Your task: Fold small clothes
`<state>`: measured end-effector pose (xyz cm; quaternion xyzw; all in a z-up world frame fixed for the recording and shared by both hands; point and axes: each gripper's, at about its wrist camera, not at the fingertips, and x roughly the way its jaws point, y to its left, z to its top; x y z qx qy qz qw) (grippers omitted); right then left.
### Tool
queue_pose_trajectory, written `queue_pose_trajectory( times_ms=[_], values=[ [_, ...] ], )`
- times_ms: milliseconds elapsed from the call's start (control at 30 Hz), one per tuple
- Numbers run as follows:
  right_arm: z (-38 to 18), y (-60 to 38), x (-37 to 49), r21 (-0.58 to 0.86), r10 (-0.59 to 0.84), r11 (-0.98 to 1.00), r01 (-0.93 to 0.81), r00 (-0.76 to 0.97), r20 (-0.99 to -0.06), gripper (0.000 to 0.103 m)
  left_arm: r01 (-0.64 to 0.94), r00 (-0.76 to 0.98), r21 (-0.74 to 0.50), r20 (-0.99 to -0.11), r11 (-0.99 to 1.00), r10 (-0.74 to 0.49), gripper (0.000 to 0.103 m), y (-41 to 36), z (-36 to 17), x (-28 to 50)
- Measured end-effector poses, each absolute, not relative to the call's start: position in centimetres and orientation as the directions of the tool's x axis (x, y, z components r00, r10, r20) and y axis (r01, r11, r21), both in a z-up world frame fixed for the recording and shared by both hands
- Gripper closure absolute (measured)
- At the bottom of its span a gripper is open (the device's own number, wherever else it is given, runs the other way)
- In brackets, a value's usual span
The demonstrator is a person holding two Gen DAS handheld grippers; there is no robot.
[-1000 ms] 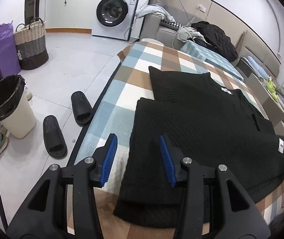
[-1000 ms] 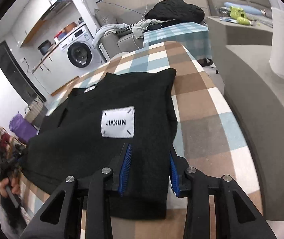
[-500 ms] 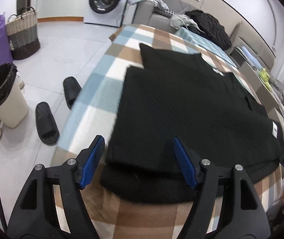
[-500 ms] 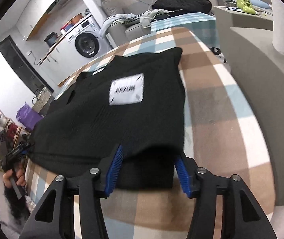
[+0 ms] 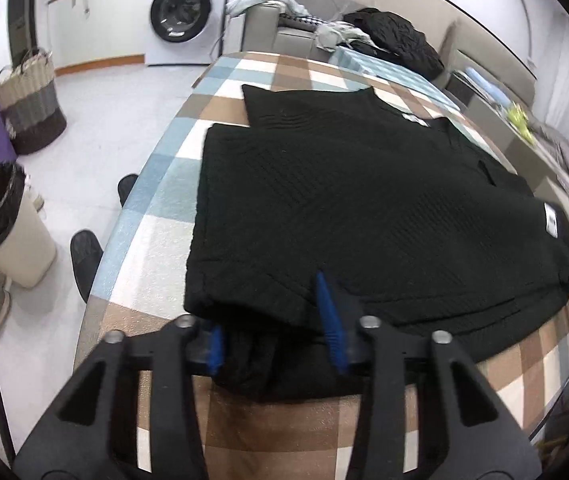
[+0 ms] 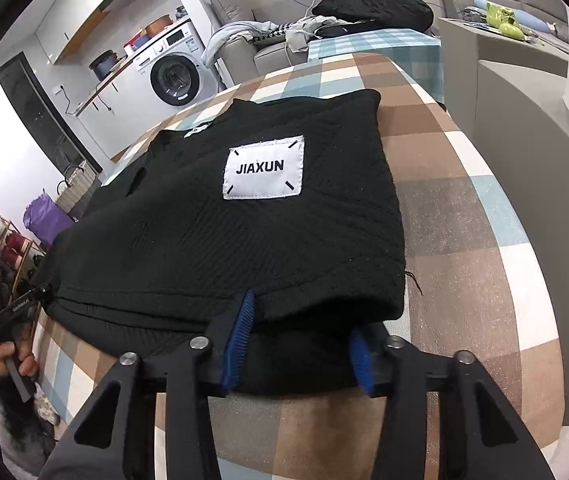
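Left wrist view: left gripper (image 5: pixel 272 320) fingers wide apart, straddling near-left hem of black sweater (image 5: pixel 356 208) lying flat on checked table (image 5: pixel 156 208). Right gripper (image 6: pixel 300 340) likewise spread wide around near-right hem, pads touching fabric w/o pinching.

A white patch (image 6: pixel 263 168) sewn on the black sweater (image 6: pixel 220 232) reads "JIAXUN" in black letters; no other text is legible.
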<state>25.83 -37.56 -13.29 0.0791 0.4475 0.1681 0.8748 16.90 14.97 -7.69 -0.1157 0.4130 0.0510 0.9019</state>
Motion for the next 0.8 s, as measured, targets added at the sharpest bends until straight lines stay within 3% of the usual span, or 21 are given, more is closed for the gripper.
queue_pose_trajectory(
  times_ms=[133,567,800],
  values=[
    [-13.3,-37.2,25.6,0.259,0.357,0.933,-0.251,0.533,-0.767,0.069,-0.158,0.649,-0.133,-0.760,0.979,0.002,0.074,14.3,-7.4,16.3],
    [-13.2,-38.1,24.0,0.270,0.354,0.934,-0.233,0.511,-0.784,0.068,-0.176,0.654,-0.163,-0.757,0.971,-0.009,0.069,15.0,-6.9,13.4],
    [-11.6,-41.2,23.5,0.442,0.450,0.881,-0.167,0.584,-0.676,0.061,-0.194,0.705,-0.261,-0.708,0.946,-0.051,0.059,16.4,-5.1,11.5]
  ],
)
